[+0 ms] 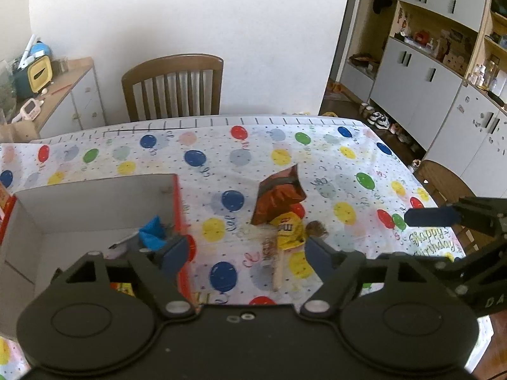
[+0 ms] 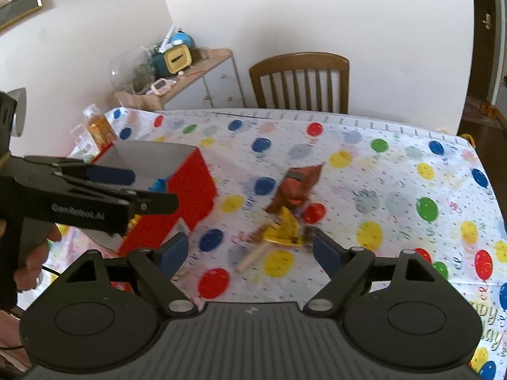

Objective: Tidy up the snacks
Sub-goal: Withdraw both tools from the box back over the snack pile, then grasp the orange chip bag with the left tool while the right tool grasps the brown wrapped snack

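Observation:
A red cardboard box [image 1: 179,202] [image 2: 193,186] with a white inside stands on the table at the left; a blue packet [image 1: 152,232] [image 2: 158,185] lies in it. A brown snack bag [image 1: 279,194] [image 2: 296,183], a yellow packet [image 1: 288,229] [image 2: 283,228] and a wooden stick [image 1: 279,269] [image 2: 253,258] lie on the cloth right of the box. My left gripper [image 1: 247,250] is open and empty above the box's right wall. My right gripper [image 2: 252,250] is open and empty above the yellow packet.
The table has a balloon-print cloth [image 1: 342,158] [image 2: 396,171]. A wooden chair [image 1: 172,85] [image 2: 301,82] stands at the far side, another chair [image 1: 443,183] at the right. A cluttered sideboard [image 2: 190,79] is at the back left. A small orange bottle [image 2: 99,128] stands behind the box.

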`<state>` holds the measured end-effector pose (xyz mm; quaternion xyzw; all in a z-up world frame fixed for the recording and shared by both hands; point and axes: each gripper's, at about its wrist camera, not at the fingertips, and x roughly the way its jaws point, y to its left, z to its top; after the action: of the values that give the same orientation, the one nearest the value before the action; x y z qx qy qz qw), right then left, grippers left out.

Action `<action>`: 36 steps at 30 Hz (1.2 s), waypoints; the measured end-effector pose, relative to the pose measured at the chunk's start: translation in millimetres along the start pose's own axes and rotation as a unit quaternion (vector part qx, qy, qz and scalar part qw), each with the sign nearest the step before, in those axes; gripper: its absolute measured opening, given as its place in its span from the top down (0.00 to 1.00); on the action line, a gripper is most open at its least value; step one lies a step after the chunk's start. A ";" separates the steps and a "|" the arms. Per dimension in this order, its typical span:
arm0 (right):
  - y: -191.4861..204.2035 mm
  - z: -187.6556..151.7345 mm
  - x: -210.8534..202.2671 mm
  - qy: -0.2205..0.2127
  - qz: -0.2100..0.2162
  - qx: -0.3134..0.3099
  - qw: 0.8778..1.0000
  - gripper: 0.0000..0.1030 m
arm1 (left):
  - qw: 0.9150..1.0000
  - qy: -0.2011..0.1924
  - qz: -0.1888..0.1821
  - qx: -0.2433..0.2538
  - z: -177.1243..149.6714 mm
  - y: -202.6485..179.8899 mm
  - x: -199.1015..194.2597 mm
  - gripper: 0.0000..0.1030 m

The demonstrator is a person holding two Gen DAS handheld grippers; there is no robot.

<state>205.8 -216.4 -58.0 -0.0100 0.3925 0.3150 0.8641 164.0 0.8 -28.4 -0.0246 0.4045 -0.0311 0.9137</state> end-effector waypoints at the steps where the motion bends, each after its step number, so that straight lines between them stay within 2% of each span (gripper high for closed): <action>1: -3.6 -1.6 1.3 0.001 -0.003 -0.001 1.000 0.17 | 1.000 -0.001 0.002 0.001 1.4 -5.2 2.8 0.17; 9: -33.4 -8.8 15.7 0.012 -0.015 0.005 1.000 0.17 | 1.000 -0.007 0.006 -0.006 11.4 -23.8 20.8 0.00; 22: -69.5 -6.5 63.3 0.034 -0.022 0.028 0.999 0.17 | 1.000 -0.001 0.019 -0.010 40.6 -42.7 75.6 0.00; 29: -81.4 -1.6 93.1 0.048 -0.021 0.046 0.998 0.17 | 0.999 0.024 0.018 -0.009 52.0 -51.3 114.2 0.00; 36: -83.1 -4.1 123.3 0.072 -0.012 0.038 0.997 0.17 | 0.999 0.048 0.022 0.004 56.0 -54.5 147.6 0.02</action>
<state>309.7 -218.0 -164.4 -0.0051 0.4654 0.2879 0.8369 302.5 -63.7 -95.8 -0.0107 0.4479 -0.0138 0.8939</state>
